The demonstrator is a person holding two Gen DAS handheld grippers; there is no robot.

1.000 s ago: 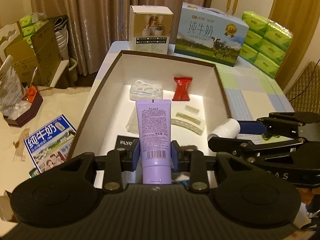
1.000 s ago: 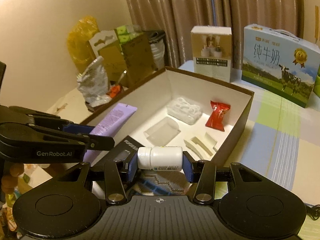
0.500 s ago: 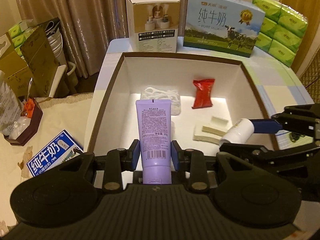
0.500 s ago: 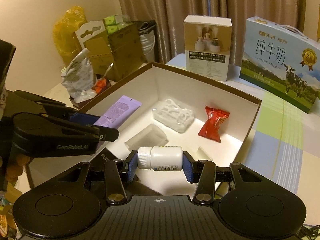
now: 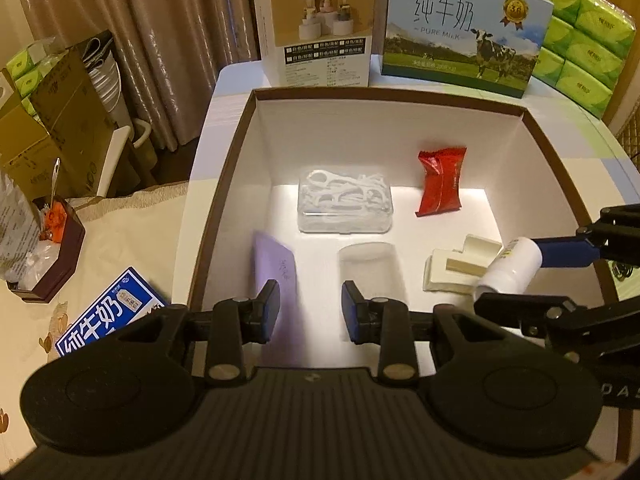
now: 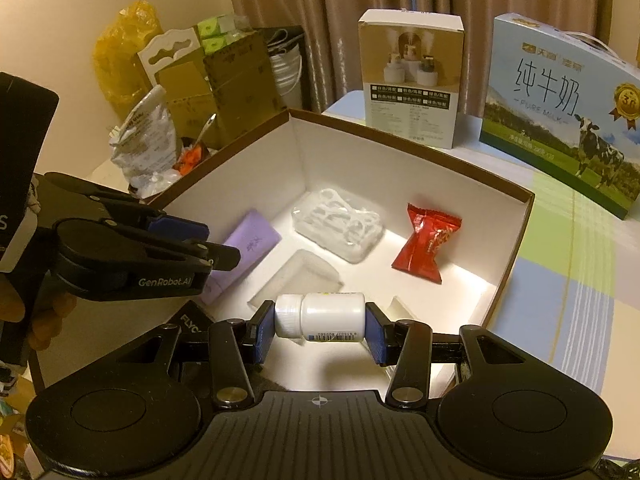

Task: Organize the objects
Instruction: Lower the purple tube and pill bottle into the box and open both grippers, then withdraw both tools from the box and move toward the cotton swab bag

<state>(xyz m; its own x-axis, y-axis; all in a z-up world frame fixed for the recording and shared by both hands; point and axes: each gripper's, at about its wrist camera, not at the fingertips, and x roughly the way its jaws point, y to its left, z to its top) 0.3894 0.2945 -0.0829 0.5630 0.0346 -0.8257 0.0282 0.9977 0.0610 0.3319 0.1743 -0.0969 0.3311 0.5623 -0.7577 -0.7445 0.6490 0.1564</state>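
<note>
Your left gripper (image 5: 308, 312) stands spread and empty above the box (image 5: 540, 128); the purple tube (image 5: 276, 264) is blurred beneath it, lying at or dropping to the box's left side. Your right gripper (image 6: 320, 330) pinches the white bottle (image 6: 320, 316) end to end, tilted down over the box's near edge. Released from there, the round bottle could roll into the red packet (image 6: 426, 242) or the clear case (image 6: 336, 224).
</note>
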